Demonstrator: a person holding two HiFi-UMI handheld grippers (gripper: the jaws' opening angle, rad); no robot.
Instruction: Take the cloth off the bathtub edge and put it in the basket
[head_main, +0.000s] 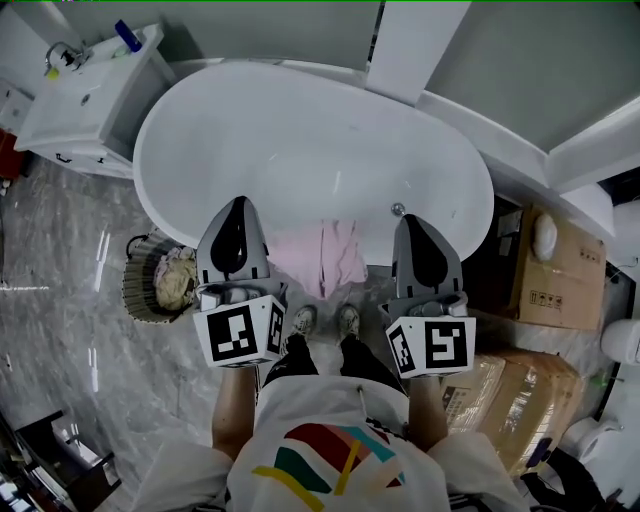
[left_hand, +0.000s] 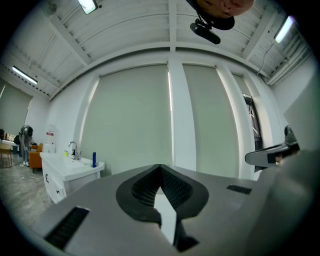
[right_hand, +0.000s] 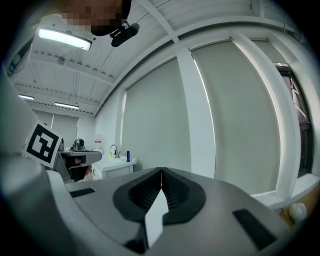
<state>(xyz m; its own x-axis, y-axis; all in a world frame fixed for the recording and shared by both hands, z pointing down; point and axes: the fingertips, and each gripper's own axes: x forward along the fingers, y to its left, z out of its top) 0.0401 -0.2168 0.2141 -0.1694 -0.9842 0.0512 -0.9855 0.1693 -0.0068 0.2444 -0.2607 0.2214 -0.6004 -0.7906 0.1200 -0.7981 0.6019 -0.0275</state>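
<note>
Jaws of left gripper and right gripper: fully together, empty. Left gripper masks crumpled pink cloth at 9 o'clock, and part of round woven basket.

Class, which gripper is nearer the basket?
The left gripper: in the head view the basket shows next to it; the right gripper is past the pink cloth.

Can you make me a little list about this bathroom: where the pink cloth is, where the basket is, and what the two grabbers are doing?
bathtub: white, oval
cloth: pink, draped over the bathtub's near edge, untouched
basket: on the floor left of the bathtub, something pale inside
left gripper: jaws shut, empty, left of the cloth
right gripper: jaws shut, empty, right of the cloth
task: not started yet
</note>
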